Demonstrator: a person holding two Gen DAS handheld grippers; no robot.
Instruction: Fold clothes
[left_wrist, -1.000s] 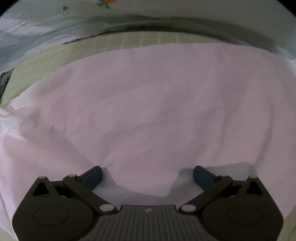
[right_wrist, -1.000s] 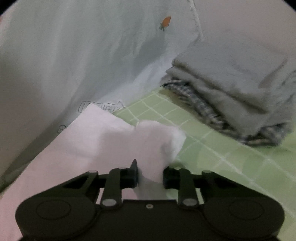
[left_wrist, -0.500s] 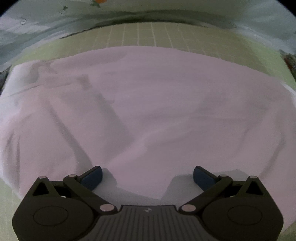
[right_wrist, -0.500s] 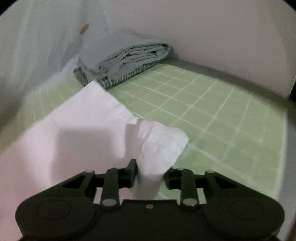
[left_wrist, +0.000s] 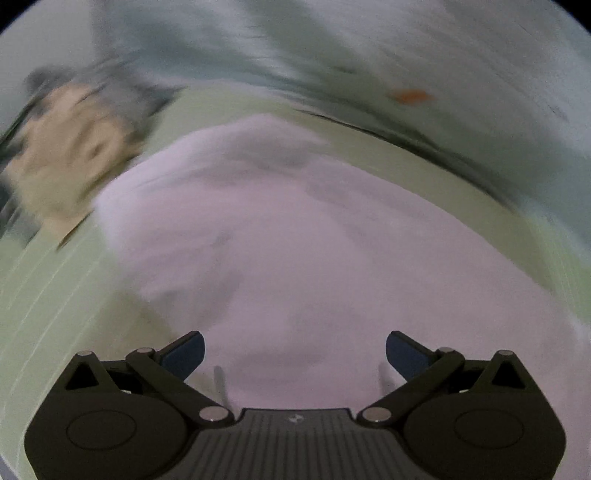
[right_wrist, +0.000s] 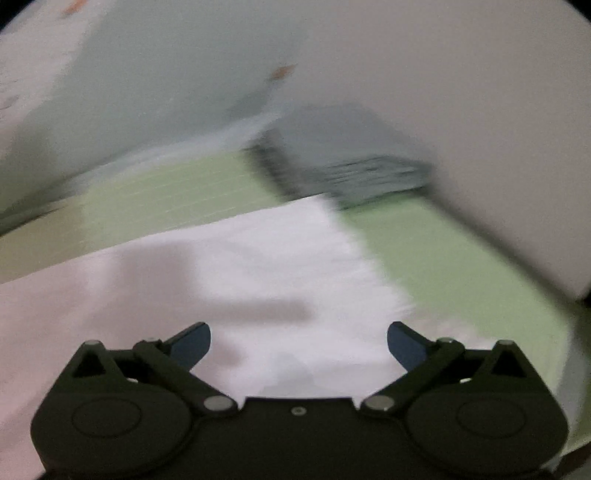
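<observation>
Both the left gripper (left_wrist: 294, 350) and the right gripper (right_wrist: 298, 345) are seen spread wide with nothing held, over the pale pink garment (left_wrist: 314, 240), which is spread on the green checked mat (right_wrist: 461, 266). Through the blur no fold can be made out, so a fold just laid or one still to be gripped would both fit; a folded stack (right_wrist: 351, 166) is seen beyond

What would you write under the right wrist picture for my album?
Right gripper open above the pale pink garment on the green checked mat, folded clothes stacked behind.
</observation>
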